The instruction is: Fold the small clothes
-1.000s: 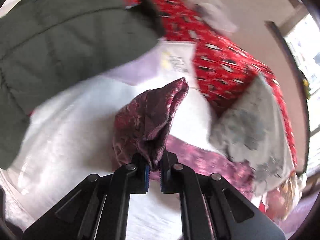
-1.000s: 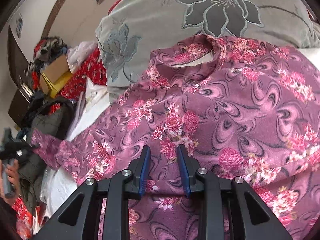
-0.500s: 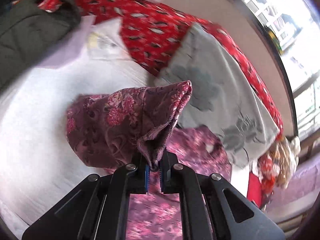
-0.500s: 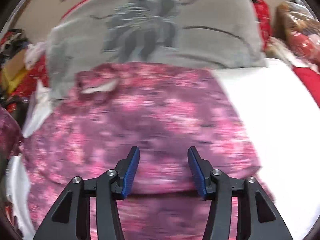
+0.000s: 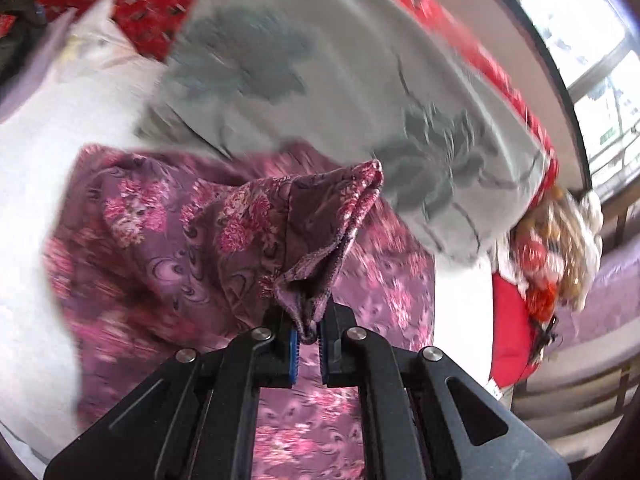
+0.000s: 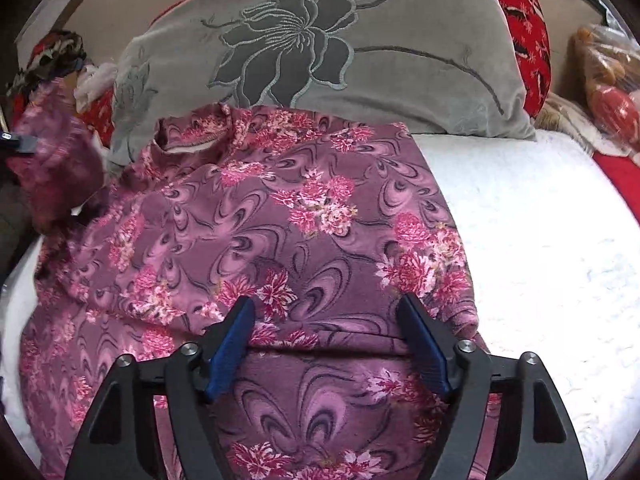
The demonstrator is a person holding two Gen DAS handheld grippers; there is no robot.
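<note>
Spread across the middle of the right wrist view: a soft, plush mauve top printed with pink blossoms and dark swirls [image 6: 280, 220], its neckline towards the upper left, its right side already turned in to a straight edge against a white, nubbly bed cover [image 6: 540, 220]. A horizontal fold ridge low in that frame, just ahead of the blue ribbed pads. Right gripper [image 6: 326, 344] released and opening wider, jaws set well apart over the fabric, nothing pinched between them. At the upper left edge of the same view, the garment's sleeve raised off the bed, blurred, bunched. In the left wrist view, that sleeve end [image 5: 316, 240] standing up as a crumpled cone in the centre of the frame, cuff rim fuzzy and paler on the inside, its gathered base clenched between the nearly closed blue pads of the left gripper [image 5: 307, 340]. Behind the garment, filling the top of both views, a grey velvety cushion embroidered with a large dark flower [image 6: 320, 40], smooth and rounded, its lower edge touching the neckline. Beyond it, a red patterned quilt [image 5: 132, 4] in the upper left of the left wrist view. At the right edge there, a shiny crinkled plastic bag of red and golden items [image 5: 556, 240], too blurred to identify.
</note>
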